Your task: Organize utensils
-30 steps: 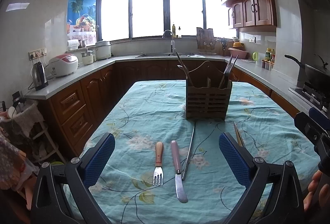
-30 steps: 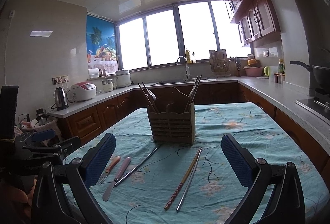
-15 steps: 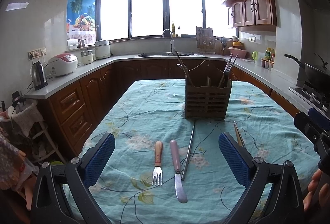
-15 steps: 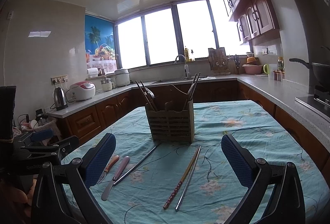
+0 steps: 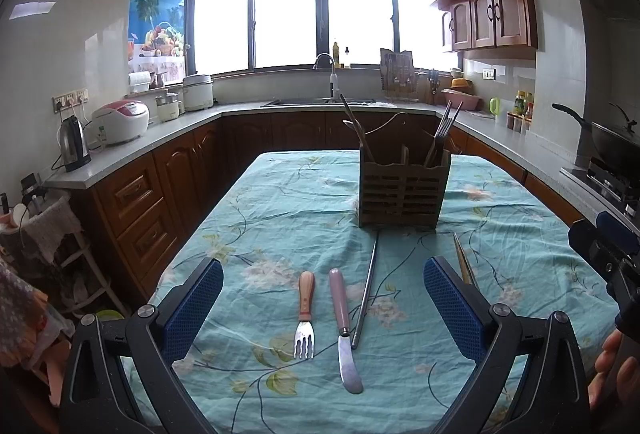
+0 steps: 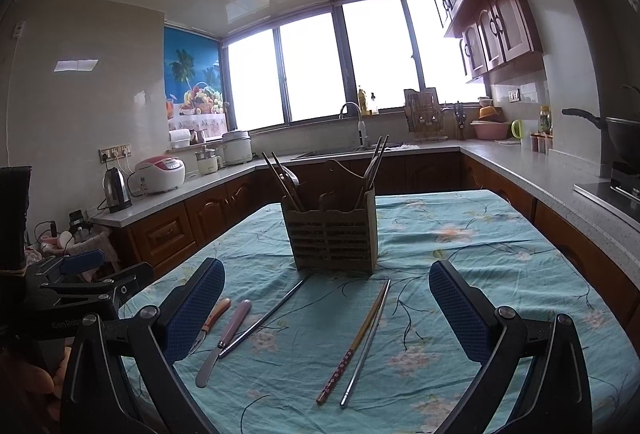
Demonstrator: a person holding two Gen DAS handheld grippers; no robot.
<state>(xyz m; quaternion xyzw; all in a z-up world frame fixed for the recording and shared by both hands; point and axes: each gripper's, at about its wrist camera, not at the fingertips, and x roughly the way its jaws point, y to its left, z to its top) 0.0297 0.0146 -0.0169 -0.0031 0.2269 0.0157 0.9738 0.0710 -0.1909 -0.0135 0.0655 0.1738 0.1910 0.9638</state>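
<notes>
A wooden utensil caddy [image 5: 404,190] holding chopsticks and a spoon stands mid-table; it also shows in the right wrist view [image 6: 334,236]. In front of it lie a wooden-handled fork [image 5: 305,314], a pink-handled butter knife [image 5: 344,326] and a metal chopstick [image 5: 366,290]. In the right wrist view a patterned chopstick [image 6: 354,342] and a metal one [image 6: 366,344] lie to the right. My left gripper [image 5: 322,308] is open and empty above the fork and knife. My right gripper [image 6: 326,308] is open and empty above the chopsticks.
The table carries a teal floral cloth [image 5: 288,202]. Wooden cabinets and a grey counter [image 5: 132,146] with kettle and rice cooker run on the left, back and right. A wok [image 5: 616,142] sits on the stove at right. A rack with clutter [image 5: 44,230] stands left.
The right wrist view has shifted slightly right and tilted a little, so the caddy sits further left in it. The left gripper has barely moved. Both stay open.
</notes>
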